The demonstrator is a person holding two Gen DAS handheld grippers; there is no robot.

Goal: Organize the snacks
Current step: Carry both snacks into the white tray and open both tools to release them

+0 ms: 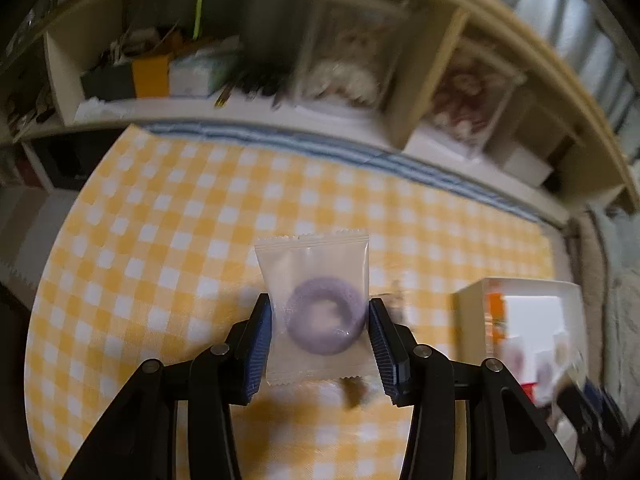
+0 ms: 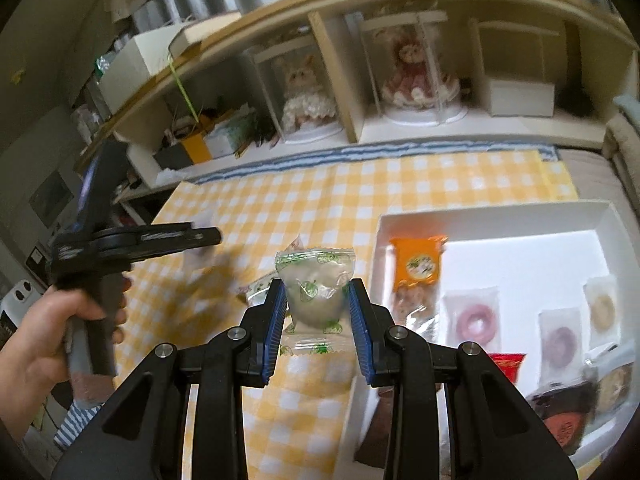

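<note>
Both grippers are loaded here. The left gripper [image 1: 320, 332] has its blue pads pressed to either side of one clear packet [image 1: 314, 280] with a single purple ring snack inside, the packet raised clear of the yellow-and-white checked cloth [image 1: 160, 240]. The right gripper [image 2: 316, 320] has its jaws drawn narrow on one clear wrapper with green leaf print [image 2: 316, 284], a pale round sweet inside, also held above the cloth.

In the right wrist view the person's left hand [image 2: 60, 320] grips the handle of the other tool out over the cloth's left edge; that tool is blurred.

The white tray [image 2: 500, 220] sits at the cloth's right edge. Count inside it: one orange packet [image 2: 418, 264] at the tray's left wall, one clear packet of brownish pieces just below it, and three ring snacks in clear packets — a pink one [image 2: 474, 320], a purple one [image 2: 560, 342] and a cream one [image 2: 602, 306] toward the right wall. One red packet [image 2: 506, 364] peeks out near the gripper's right finger, and dark wrapped items crowd the tray's near right corner, too blurred to count.

On the cloth just behind the held wrapper, more small packets lie loose; their number cannot be told.
</note>
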